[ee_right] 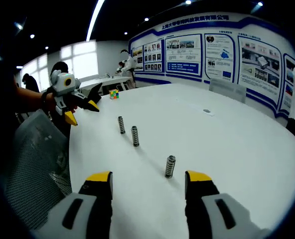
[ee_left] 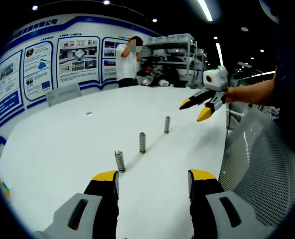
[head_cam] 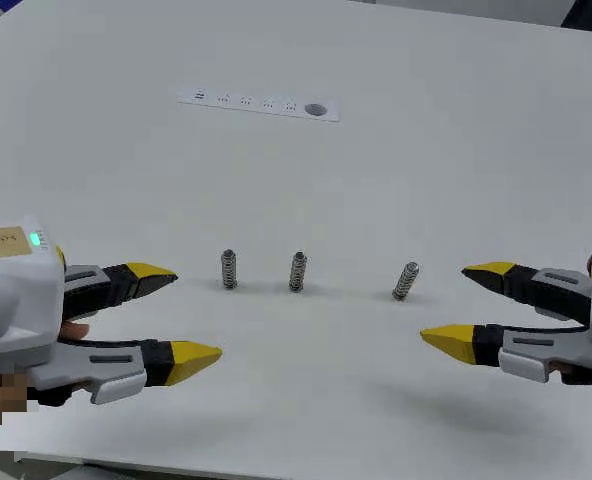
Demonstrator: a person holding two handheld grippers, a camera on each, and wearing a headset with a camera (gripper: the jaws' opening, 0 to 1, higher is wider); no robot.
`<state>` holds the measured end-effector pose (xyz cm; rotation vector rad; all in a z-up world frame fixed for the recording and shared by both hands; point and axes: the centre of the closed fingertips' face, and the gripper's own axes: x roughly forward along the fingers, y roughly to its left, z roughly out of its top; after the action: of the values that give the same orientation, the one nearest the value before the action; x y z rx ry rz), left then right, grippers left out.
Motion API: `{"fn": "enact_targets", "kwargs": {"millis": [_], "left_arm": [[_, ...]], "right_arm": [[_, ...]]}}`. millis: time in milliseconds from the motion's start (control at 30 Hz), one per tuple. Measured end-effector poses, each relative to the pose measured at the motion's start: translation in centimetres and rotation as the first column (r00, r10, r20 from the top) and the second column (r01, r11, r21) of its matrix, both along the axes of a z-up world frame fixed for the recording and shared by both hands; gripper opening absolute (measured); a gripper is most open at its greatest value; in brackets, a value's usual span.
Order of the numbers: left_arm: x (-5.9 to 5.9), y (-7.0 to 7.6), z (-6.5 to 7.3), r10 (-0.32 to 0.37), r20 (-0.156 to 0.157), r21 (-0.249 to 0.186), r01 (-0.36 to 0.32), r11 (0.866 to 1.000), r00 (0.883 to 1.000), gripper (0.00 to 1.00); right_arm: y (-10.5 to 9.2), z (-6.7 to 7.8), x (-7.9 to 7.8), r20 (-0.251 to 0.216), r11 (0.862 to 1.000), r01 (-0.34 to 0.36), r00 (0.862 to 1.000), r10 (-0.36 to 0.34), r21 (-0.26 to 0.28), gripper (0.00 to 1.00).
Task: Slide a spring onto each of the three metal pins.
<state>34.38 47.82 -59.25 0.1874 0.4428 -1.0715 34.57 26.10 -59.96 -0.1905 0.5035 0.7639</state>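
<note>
White worktop [head_cam: 376, 180] is stretching out under a hall lined with blue wall panels [ee_right: 222, 47], and 3 springs are standing in a row across it, right between the 2 tools. Left spring [head_cam: 229, 269] and middle spring [head_cam: 297, 271] are sitting upright, close together. Right spring [head_cam: 406, 281] is standing further off and leaning visibly. Whether pins are running up inside those coils, I am not able to tell.

Left hand-held gripper [head_cam: 196, 313] is hovering with its jaws spread wide, carrying nothing, just beside the left spring. Right hand-held gripper [head_cam: 444, 304] is mirroring it from the other side, jaws equally wide and empty, near the leaning spring.

Now the danger, as I am reading it. That right spring is looking like the weak point. If it is only partly seated, a yellow tip brushing it on the way in is likely going to tip it flat and send it rolling across the smooth top. Wide jaws are also sweeping a broad path, so a careless approach on the left is risking a knock to 2 springs at once, given how close they are sitting. And pinching a coil off-centre or too hard is inviting it to squirt out sideways or buckle rather than slide straight down.
</note>
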Motion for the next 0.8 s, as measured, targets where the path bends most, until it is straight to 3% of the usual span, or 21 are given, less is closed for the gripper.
{"fn": "enact_targets", "kwargs": {"millis": [800], "left_arm": [[-0.15,-0.11,-0.22,-0.003,-0.004,0.004,0.003,1.0,1.0,0.58]], "right_arm": [[0.02,0.22,0.29,0.008,1.0,0.014,1.0,-0.015,0.007,0.59]]}}
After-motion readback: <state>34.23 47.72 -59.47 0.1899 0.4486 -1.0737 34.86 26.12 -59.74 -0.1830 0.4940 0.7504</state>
